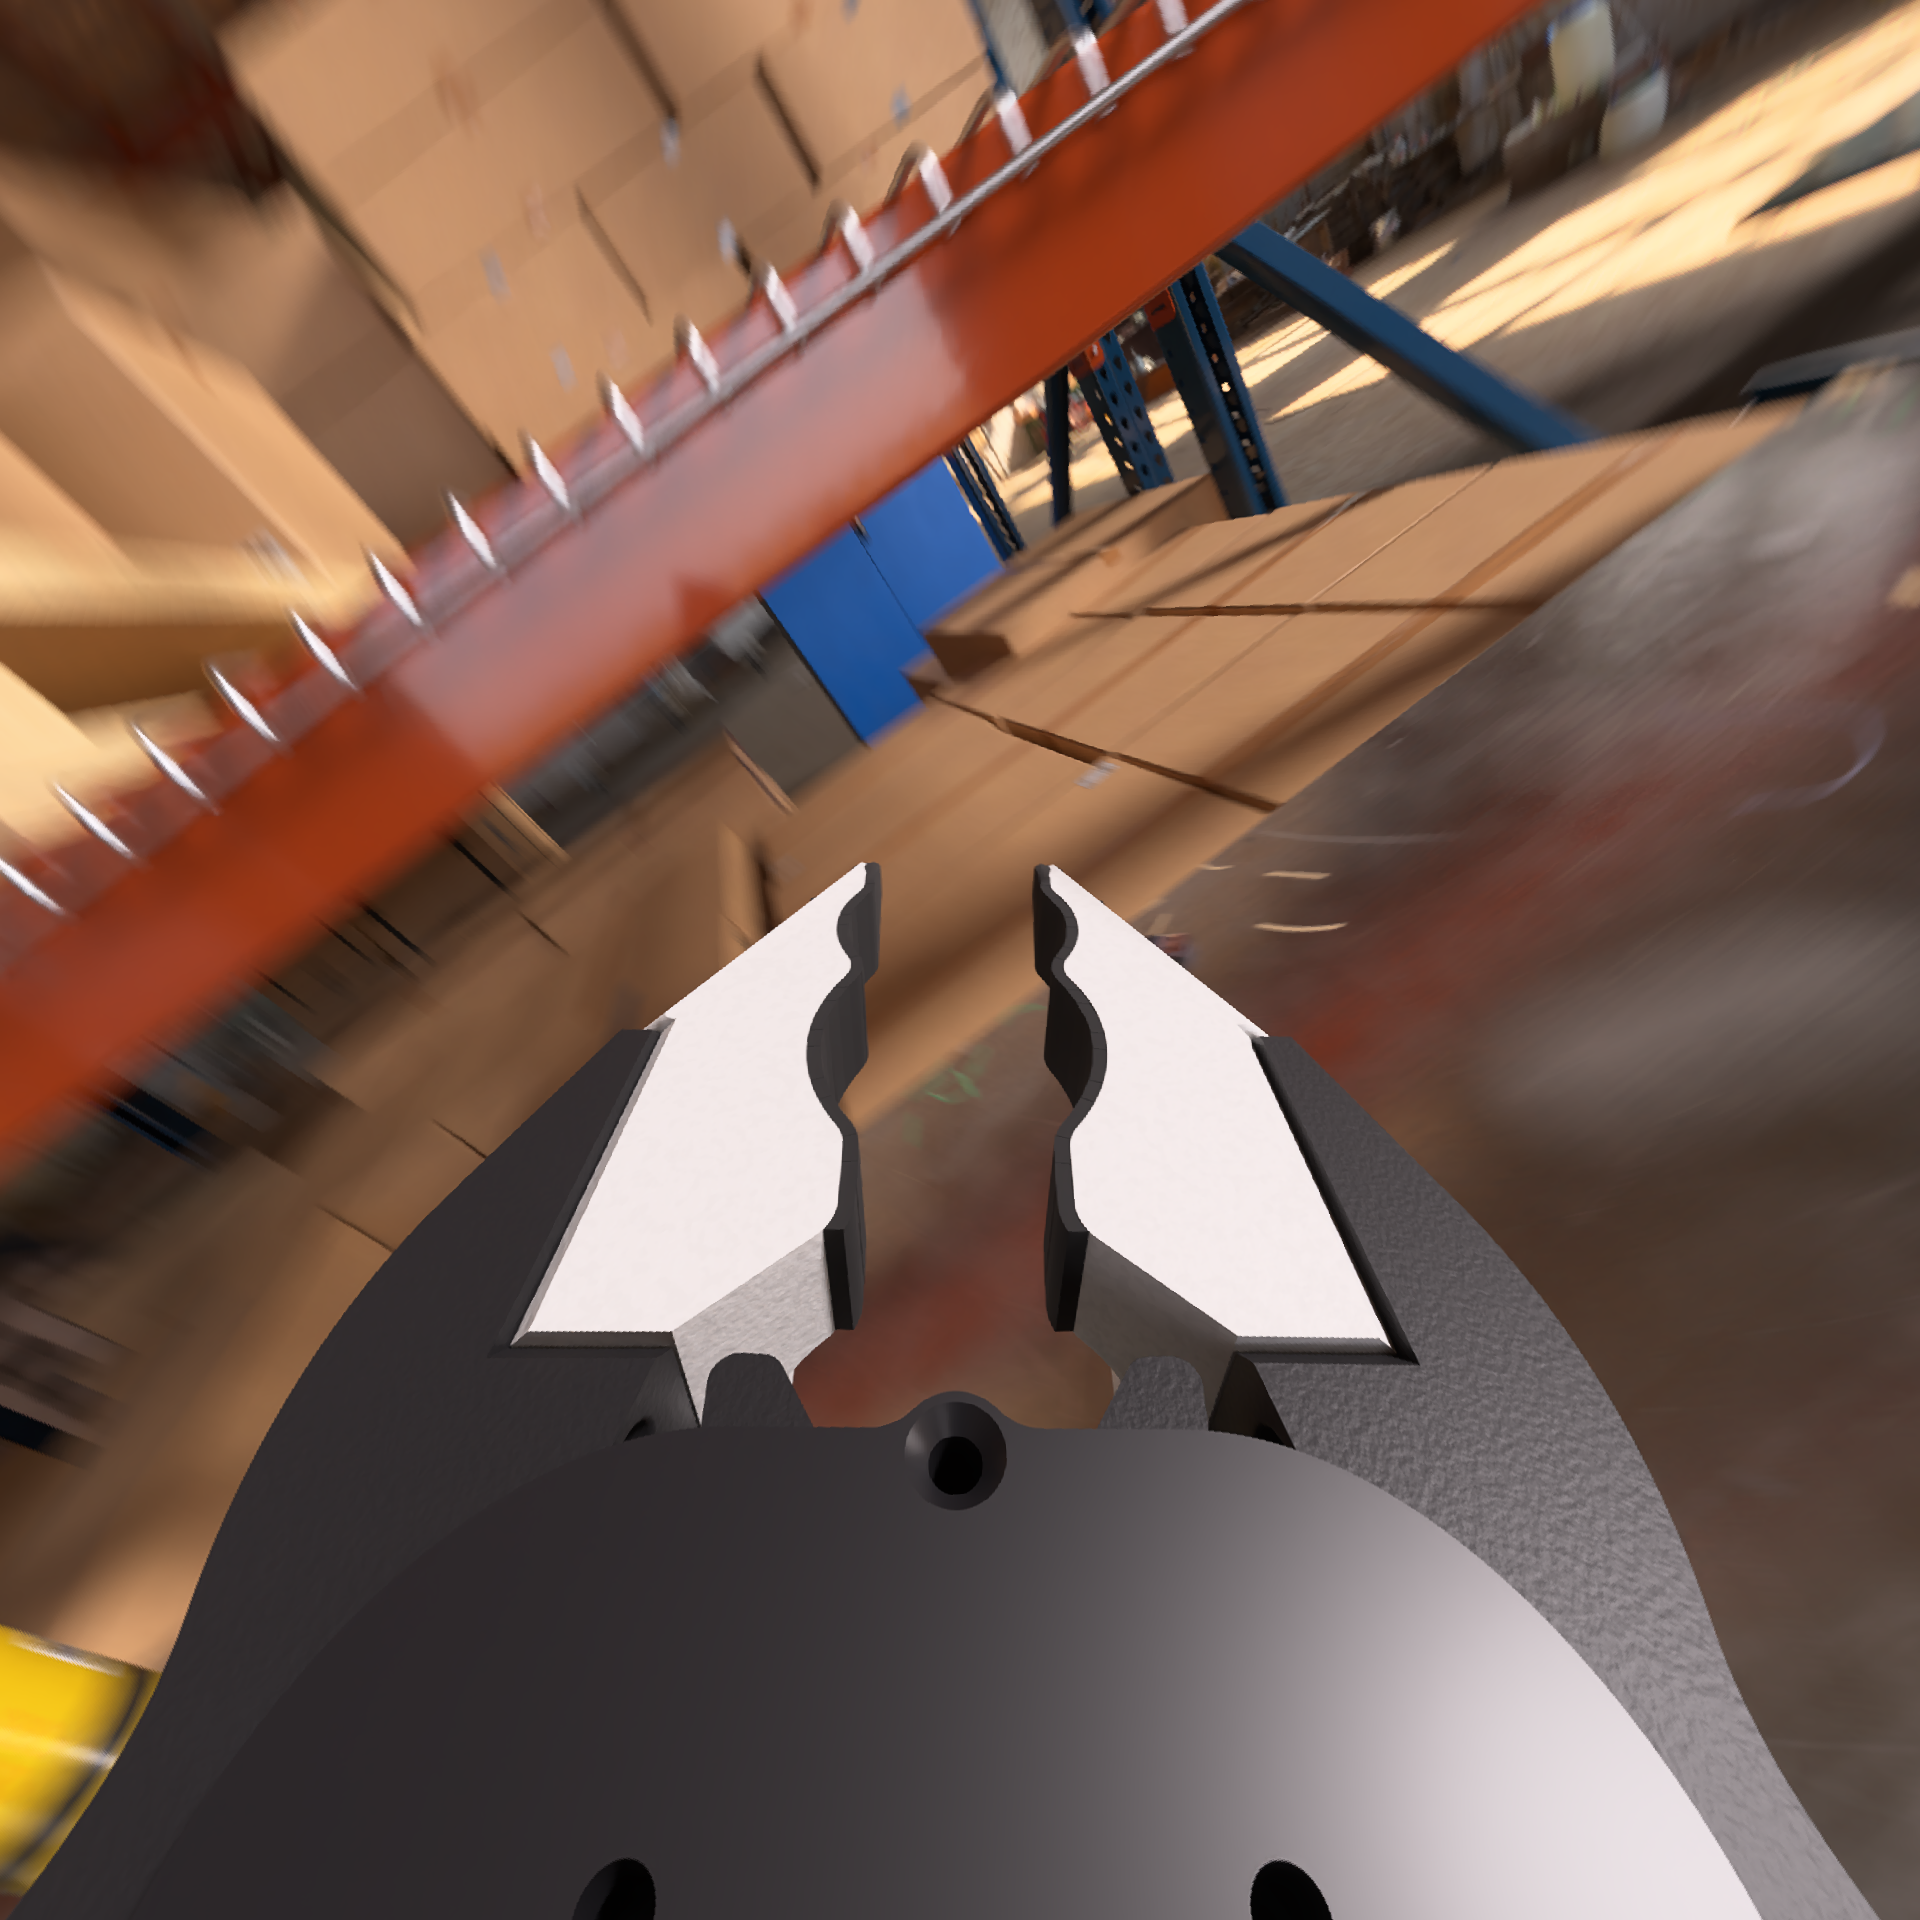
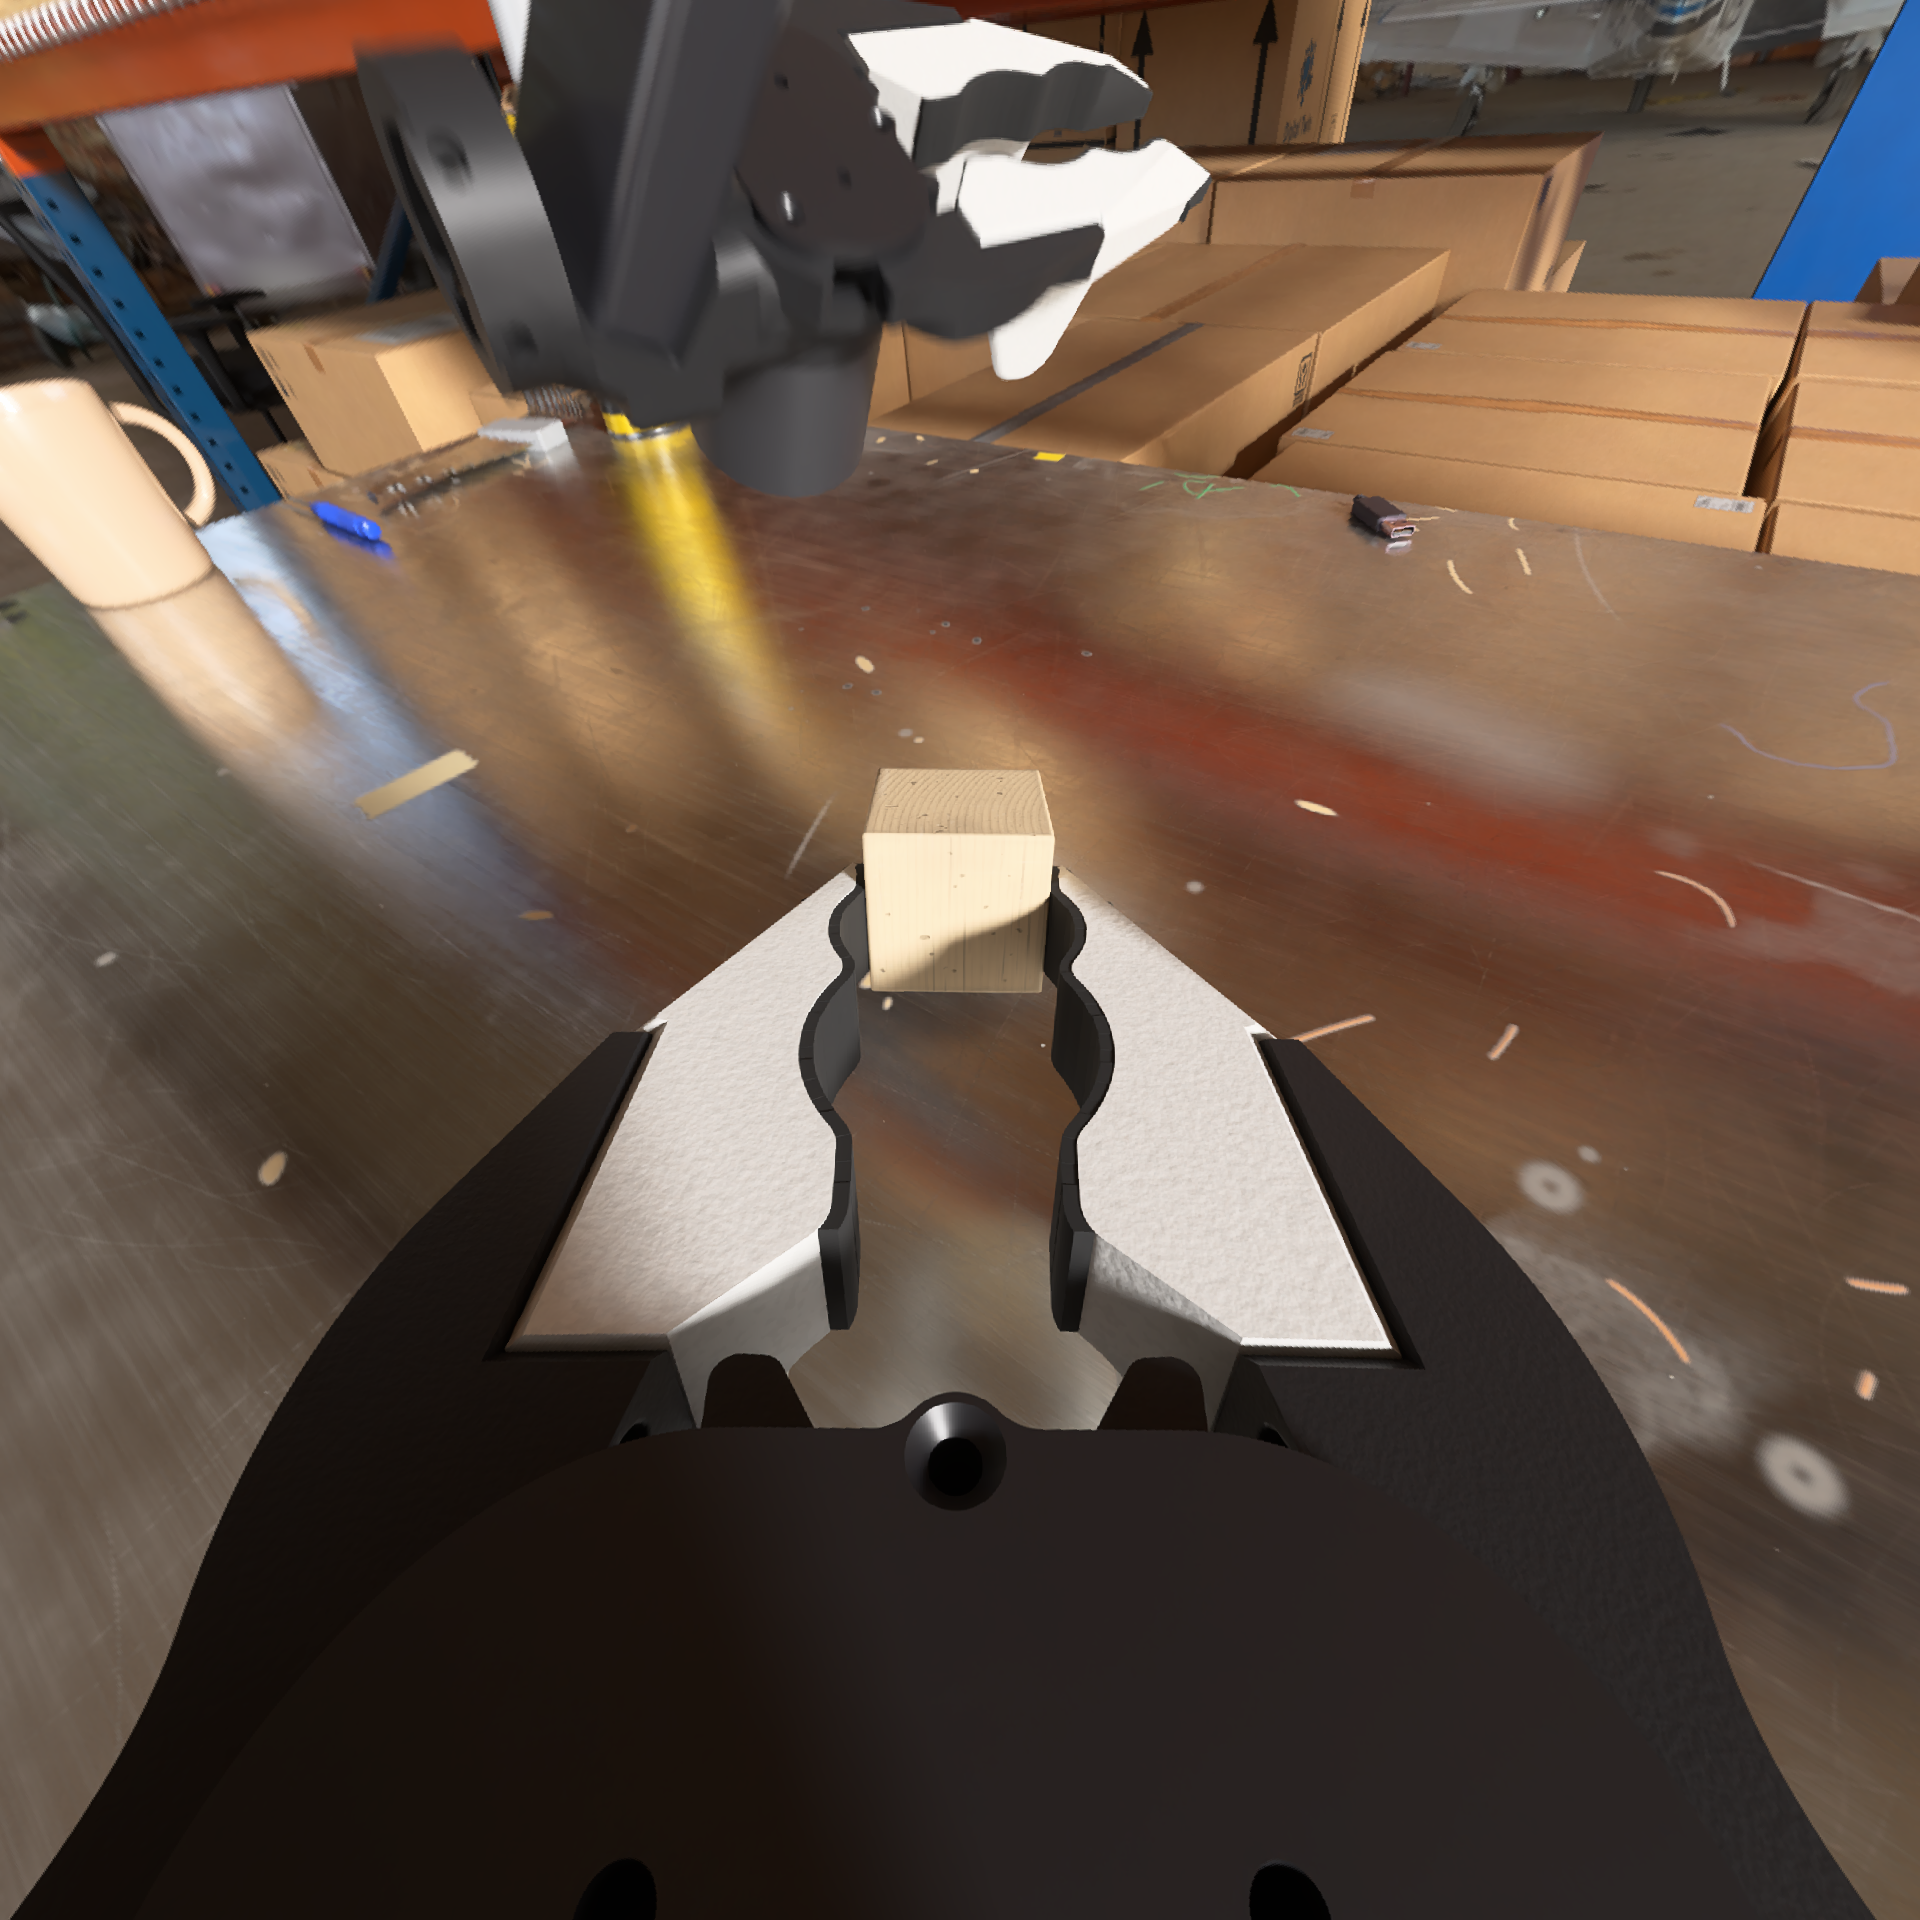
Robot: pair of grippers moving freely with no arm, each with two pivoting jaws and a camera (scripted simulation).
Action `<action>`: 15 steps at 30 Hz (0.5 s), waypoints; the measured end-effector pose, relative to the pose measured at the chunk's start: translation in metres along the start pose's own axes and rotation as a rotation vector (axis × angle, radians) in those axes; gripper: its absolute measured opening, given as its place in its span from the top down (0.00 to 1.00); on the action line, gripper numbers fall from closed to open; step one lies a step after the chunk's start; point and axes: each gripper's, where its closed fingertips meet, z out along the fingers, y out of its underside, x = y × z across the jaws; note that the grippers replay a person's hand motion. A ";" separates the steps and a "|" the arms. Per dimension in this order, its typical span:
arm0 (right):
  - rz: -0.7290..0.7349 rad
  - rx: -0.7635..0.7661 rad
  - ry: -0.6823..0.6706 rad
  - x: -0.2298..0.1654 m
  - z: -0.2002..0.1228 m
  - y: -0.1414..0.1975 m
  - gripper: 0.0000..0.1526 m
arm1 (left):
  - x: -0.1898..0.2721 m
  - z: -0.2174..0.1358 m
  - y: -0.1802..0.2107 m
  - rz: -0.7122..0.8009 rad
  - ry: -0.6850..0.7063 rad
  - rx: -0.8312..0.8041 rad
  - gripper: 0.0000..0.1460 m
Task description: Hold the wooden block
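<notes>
Pale wooden block [image 2: 954, 883], a small cube with visible grain, is sitting at the centre of the right wrist view on the scratched, shiny metal tabletop [image 2: 416, 1039], and the right gripper [image 2: 956, 894] with its white, black-edged fingers is pinching it between the fingertips. At the top of that frame the left gripper [image 2: 1081, 135] is hanging above the table with its fingers slightly parted and gripping nothing. A cream ceramic mug [image 2: 94, 488] is standing at the left edge, with brown cardboard boxes [image 2: 1558, 395] lying beyond the table's far edge.

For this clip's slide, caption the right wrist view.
Right gripper shut on the wooden block above the metal table; left gripper above.
</notes>
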 end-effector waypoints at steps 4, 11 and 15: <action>0.051 0.029 -0.017 0.002 -0.002 -0.004 0.79 | 0.008 0.006 -0.018 0.535 -0.123 0.138 0.85; 0.045 0.035 -0.034 0.001 -0.002 -0.005 0.79 | 0.004 0.026 -0.031 0.850 -0.215 0.186 0.88; 0.031 0.025 -0.050 -0.003 0.000 -0.004 0.79 | 0.007 0.028 -0.035 0.932 -0.258 0.215 0.94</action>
